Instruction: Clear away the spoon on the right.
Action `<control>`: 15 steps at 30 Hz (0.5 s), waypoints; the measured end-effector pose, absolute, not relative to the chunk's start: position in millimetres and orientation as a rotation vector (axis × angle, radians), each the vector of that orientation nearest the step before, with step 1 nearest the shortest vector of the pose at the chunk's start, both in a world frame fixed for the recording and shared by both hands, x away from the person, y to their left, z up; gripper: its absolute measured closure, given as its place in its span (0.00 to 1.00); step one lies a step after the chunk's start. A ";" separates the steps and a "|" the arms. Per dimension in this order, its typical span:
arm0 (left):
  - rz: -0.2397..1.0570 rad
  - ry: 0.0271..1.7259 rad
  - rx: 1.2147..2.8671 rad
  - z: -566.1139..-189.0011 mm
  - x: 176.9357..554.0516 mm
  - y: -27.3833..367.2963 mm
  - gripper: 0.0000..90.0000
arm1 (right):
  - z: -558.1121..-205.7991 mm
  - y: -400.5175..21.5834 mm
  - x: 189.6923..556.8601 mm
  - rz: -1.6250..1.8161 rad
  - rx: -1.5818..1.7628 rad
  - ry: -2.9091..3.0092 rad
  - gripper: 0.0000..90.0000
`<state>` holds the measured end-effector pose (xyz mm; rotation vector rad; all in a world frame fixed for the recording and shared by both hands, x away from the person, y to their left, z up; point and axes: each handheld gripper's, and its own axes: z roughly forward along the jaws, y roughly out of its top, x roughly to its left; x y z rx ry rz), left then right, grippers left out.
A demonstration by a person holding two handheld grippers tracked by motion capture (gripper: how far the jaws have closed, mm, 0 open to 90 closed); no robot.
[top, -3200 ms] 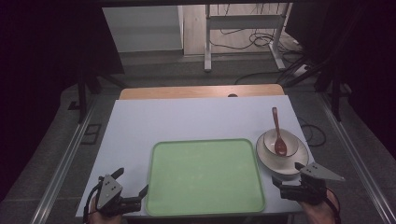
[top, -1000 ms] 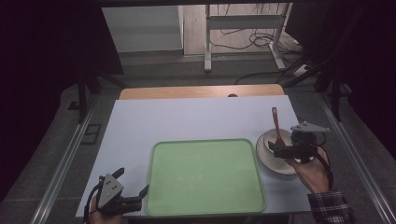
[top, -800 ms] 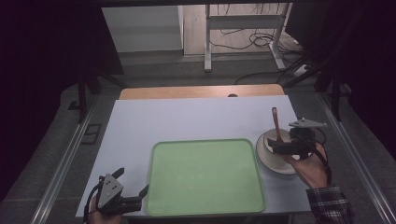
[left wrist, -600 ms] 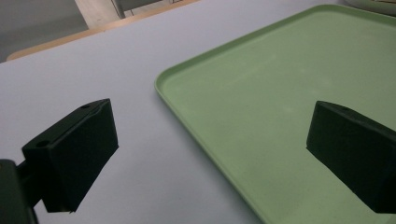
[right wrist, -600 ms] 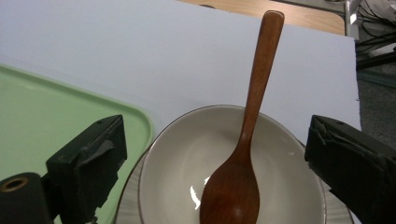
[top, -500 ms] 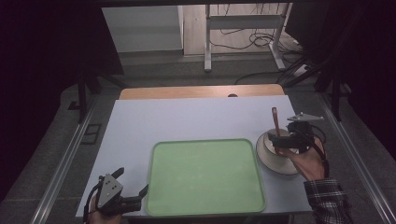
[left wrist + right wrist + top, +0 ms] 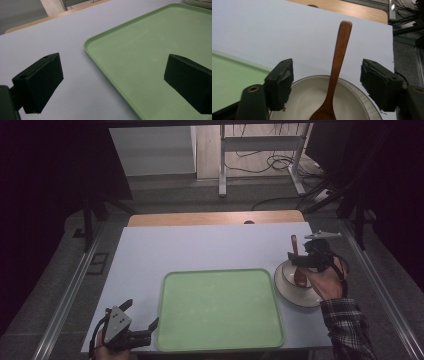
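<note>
The wooden spoon [image 7: 335, 75] is leaning in the white bowl [image 7: 317, 100], its handle sticking out over the rim. The right gripper [image 7: 327, 85] has just been closing its fingers [image 7: 280, 82], which are not touching the handle between them yet. If they are pinching crooked, the spoon could be slipping and tipping the bowl onto the worktop [image 7: 200, 245]; beside the bowl, the left gripper [image 7: 137, 332] is resting spread at the green tray [image 7: 220, 307].
</note>
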<state>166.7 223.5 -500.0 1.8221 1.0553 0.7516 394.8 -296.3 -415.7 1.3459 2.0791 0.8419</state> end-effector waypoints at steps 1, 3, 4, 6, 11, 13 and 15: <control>0.751 1.055 1.823 -500.1 166.7 223.5 0.02 | -415.6 -296.3 397.2 0.841 1.350 2.081 0.34; 0.752 1.055 1.822 -499.8 166.6 223.3 0.02 | -415.6 -295.3 401.4 0.826 1.351 2.080 0.36; 0.753 1.055 1.822 -499.7 166.6 223.4 0.02 | -415.6 -295.0 403.7 0.828 1.355 2.077 0.38; 0.754 1.055 1.822 -499.4 166.4 223.5 0.02 | -415.4 -293.7 407.8 0.820 1.355 2.082 0.40; 0.755 1.055 1.821 -499.4 166.4 224.0 0.02 | -415.6 -290.0 416.2 0.797 1.356 2.079 0.45; 0.755 1.055 1.820 -499.2 166.3 224.2 0.02 | -417.3 -288.5 419.8 0.776 1.355 2.074 0.47; 0.756 1.056 1.820 -499.1 166.3 224.3 0.02 | -420.1 -288.7 424.2 0.752 1.359 2.069 0.48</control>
